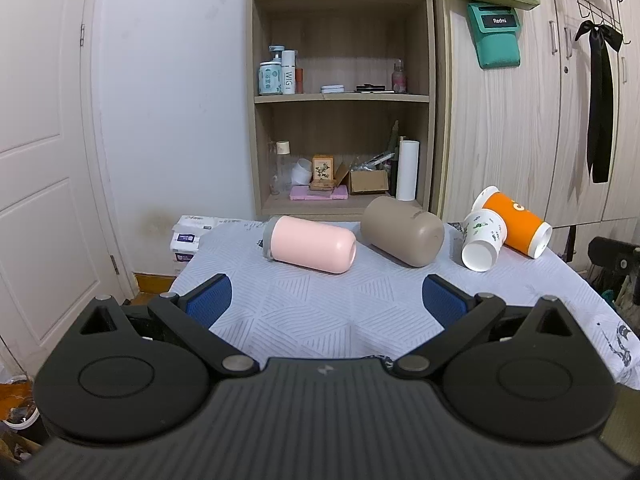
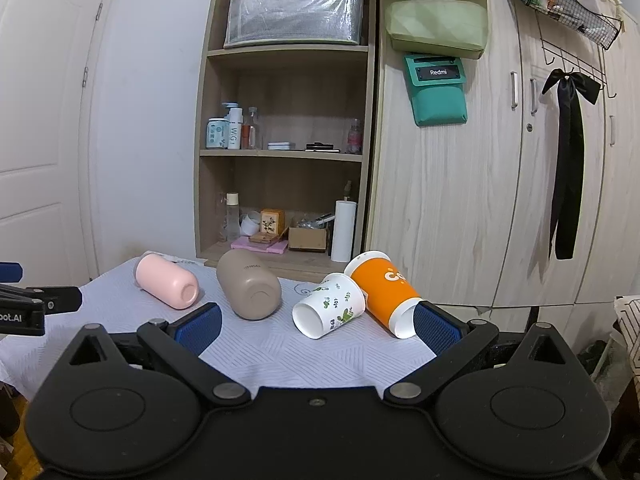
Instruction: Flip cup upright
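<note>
A cloth-covered table carries 4 cups lying on their sides.

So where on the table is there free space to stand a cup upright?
The near half of the table cloth is bare, between the open left tongs and the row of lying cups. The far strip is crowded: pink cup, brown cup, then leaf-print cup touching the orange cup.

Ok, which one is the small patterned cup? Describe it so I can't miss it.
On the white-clothed table before the wooden shelf unit, four cups lie on their sides. The small patterned cup leans against the orange cup; it alone is white paper with green leaf prints.
</note>
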`<action>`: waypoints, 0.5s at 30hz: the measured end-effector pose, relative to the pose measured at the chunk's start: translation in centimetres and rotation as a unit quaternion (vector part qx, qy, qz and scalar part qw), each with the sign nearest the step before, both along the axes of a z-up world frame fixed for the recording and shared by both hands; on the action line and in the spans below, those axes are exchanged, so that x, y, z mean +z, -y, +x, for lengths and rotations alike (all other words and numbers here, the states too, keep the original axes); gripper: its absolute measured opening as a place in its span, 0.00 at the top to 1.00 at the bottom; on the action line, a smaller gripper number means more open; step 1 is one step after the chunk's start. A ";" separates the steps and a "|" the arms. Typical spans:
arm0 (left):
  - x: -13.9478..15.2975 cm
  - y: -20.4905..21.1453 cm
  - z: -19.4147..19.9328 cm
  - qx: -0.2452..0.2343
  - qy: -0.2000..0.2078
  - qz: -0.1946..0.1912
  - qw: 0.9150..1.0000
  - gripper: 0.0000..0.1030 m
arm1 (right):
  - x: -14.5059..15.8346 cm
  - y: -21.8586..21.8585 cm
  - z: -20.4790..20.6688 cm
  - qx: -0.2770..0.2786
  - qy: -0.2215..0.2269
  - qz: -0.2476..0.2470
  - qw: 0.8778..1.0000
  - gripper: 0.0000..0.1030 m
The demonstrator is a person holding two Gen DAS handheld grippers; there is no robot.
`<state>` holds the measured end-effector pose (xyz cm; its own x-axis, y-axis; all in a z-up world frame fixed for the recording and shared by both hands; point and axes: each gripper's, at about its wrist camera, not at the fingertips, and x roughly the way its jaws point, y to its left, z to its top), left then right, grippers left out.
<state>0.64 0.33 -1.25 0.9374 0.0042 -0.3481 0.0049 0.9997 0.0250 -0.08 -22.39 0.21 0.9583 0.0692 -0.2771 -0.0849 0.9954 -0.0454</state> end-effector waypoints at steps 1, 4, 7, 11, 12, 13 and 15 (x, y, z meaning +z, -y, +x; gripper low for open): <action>0.0 0.0 0.0 0.001 -0.001 0.001 1.000 0.00 | 0.0 0.0 0.0 0.000 0.000 0.000 1.000 0.00; 0.0 0.0 0.1 0.003 -0.002 0.003 1.000 0.00 | 0.0 0.1 0.0 0.000 -0.001 -0.001 1.000 0.00; 0.1 -0.1 0.2 0.003 -0.004 0.004 1.000 0.00 | 0.0 0.1 0.1 0.000 -0.001 -0.002 1.000 0.00; 0.0 -0.1 0.2 0.002 -0.004 0.004 1.000 0.00 | -0.1 0.0 0.3 -0.002 -0.004 -0.003 1.000 0.00; 0.0 -0.1 0.2 0.002 -0.004 0.004 1.000 0.00 | -0.1 0.0 0.3 -0.002 -0.005 -0.004 1.000 0.00; 0.0 -0.1 0.2 0.002 -0.004 0.004 1.000 0.00 | -0.1 0.1 0.3 -0.003 -0.005 -0.005 1.000 0.00; 0.0 0.0 0.3 0.003 -0.005 0.004 1.000 0.00 | 0.0 0.0 0.3 -0.004 -0.006 -0.008 1.000 0.00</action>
